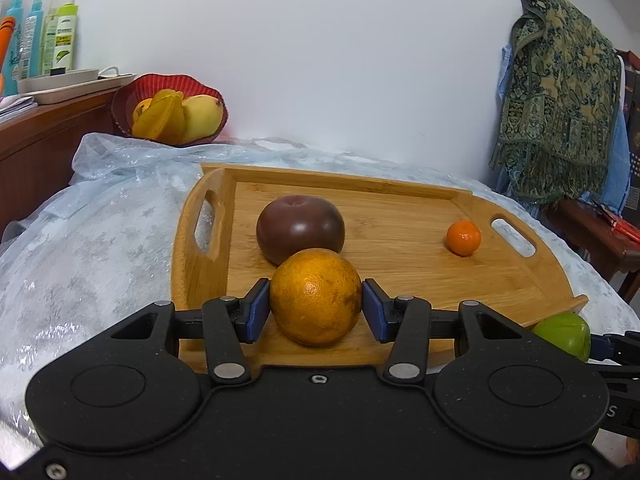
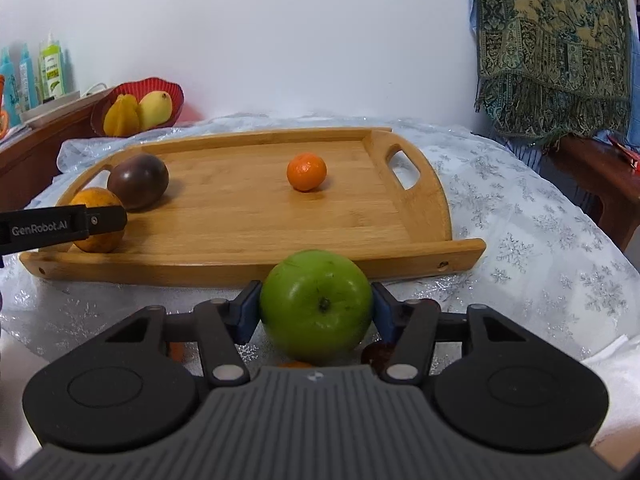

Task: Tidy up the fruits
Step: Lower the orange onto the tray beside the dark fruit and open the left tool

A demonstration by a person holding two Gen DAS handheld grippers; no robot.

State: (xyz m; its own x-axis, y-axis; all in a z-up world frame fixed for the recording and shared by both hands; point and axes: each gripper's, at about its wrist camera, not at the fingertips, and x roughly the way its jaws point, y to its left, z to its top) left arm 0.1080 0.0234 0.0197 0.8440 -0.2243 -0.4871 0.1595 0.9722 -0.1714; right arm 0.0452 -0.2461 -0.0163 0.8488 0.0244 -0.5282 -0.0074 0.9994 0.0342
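Observation:
A wooden tray [image 1: 400,208] [image 2: 248,216] lies on the cloth-covered table. My left gripper [image 1: 316,304] is shut on a large orange [image 1: 316,296] [image 2: 96,220] at the tray's near left, right against a dark purple fruit [image 1: 300,228] [image 2: 138,180]. A small tangerine [image 1: 463,237] [image 2: 306,171] sits on the tray's right part. My right gripper [image 2: 316,308] is shut on a green apple [image 2: 316,304] [image 1: 564,334] just in front of the tray's near edge, above the cloth.
A red basket [image 1: 132,96] [image 2: 176,92] with a starfruit and a mango stands at the back left. A wooden cabinet [image 1: 40,144] with bottles is at far left. A patterned cloth [image 1: 556,92] hangs at right. Small fruits lie partly hidden under my right gripper.

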